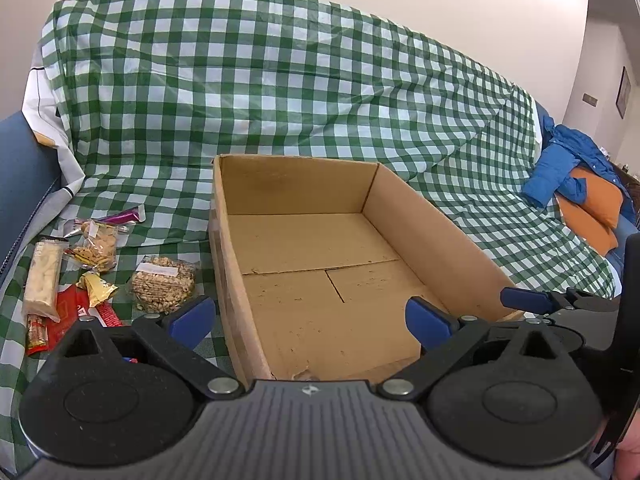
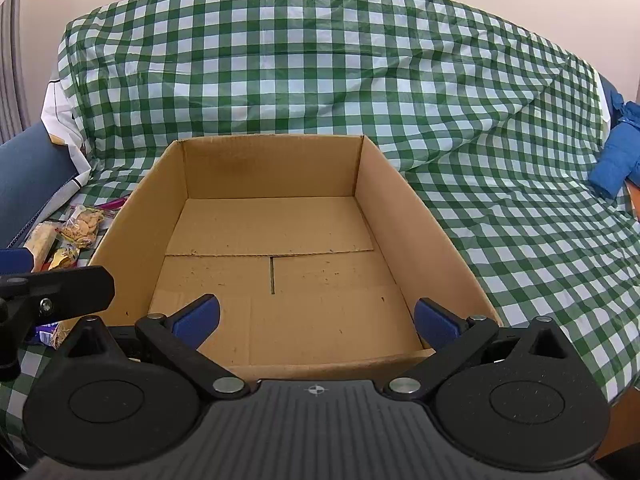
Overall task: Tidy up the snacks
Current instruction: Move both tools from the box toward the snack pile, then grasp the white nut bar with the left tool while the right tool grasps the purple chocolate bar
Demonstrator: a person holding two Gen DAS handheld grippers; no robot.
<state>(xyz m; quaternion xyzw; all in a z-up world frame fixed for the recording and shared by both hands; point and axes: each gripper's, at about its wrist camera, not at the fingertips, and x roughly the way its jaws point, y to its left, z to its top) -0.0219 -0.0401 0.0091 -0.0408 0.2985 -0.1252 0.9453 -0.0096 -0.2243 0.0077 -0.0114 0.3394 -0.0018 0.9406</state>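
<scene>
Left hand-held gripper [image 1: 310,318] spread wide, empty, poised over the near left corner of the open cardboard box [image 1: 440,236]; right hand-held gripper [image 2: 316,320] likewise spread, empty, above the near edge of the same box [image 2: 132,216]. Box bare inside, standing on a sofa draped in green-checked cloth [image 1: 280,80]. Only from the left wrist: full snack heap left of the box, namely round peanut brittle pack [image 1: 164,284], bag of small crackers [image 1: 98,246], long pale bar [image 1: 42,280], purple wrapper [image 1: 126,215], red packets [image 1: 66,316], gold wrapper [image 1: 96,288]; also blue jacket [image 1: 568,164] and orange cushion [image 1: 592,204] far right. Only from the right wrist: box seen head-on, cracker bag [image 2: 82,226] peeping past its left wall; left gripper's black arm at the left edge.
</scene>
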